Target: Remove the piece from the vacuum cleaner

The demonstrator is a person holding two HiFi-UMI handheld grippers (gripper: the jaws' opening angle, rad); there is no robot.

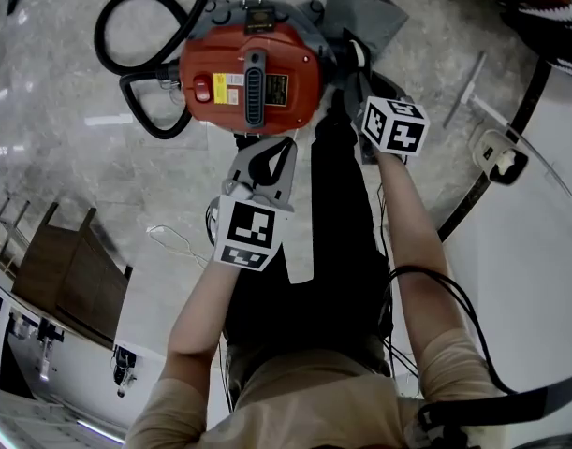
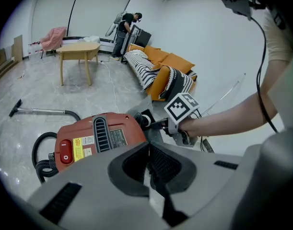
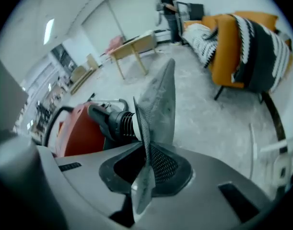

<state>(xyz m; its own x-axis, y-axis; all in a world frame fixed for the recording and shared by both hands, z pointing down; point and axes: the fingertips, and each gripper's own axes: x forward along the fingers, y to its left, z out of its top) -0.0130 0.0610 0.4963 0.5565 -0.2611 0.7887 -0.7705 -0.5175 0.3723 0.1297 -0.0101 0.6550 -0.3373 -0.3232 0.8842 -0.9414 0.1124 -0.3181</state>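
**Grippers.** The right gripper (image 1: pixel 351 59) has its jaws narrow and clamped on the lower edge of the piece (image 3: pixel 158 104), which stands up edge-on from the pads. The left gripper (image 2: pixel 149 159) has its jaws together with nothing between them. It hangs over the near side of the vacuum cleaner (image 1: pixel 253 78) and, as far as I can see, does not touch it.

**Location.** The piece is at the hose end of the vacuum cleaner, just beside the ribbed hose collar (image 3: pixel 118 123). I cannot tell whether it is free of the body or caught there.

**Step in hand.** I judge this to be drawing the piece off. I would pull along the plane of the sheet, away from the collar and without twisting, because a thin panel held by one edge will likely flex or slip. The left gripper could press on the housing to stop the machine rolling across the floor (image 1: pixel 61 157).

**Materials.**
- Piece: thin, flat, matt grey sheet with angled corners.
- Housing: rounded, glossy red plastic with a black slotted grille.
- Hose (image 1: pixel 126 26): black and looped.
- Floor: polished, marbled stone.
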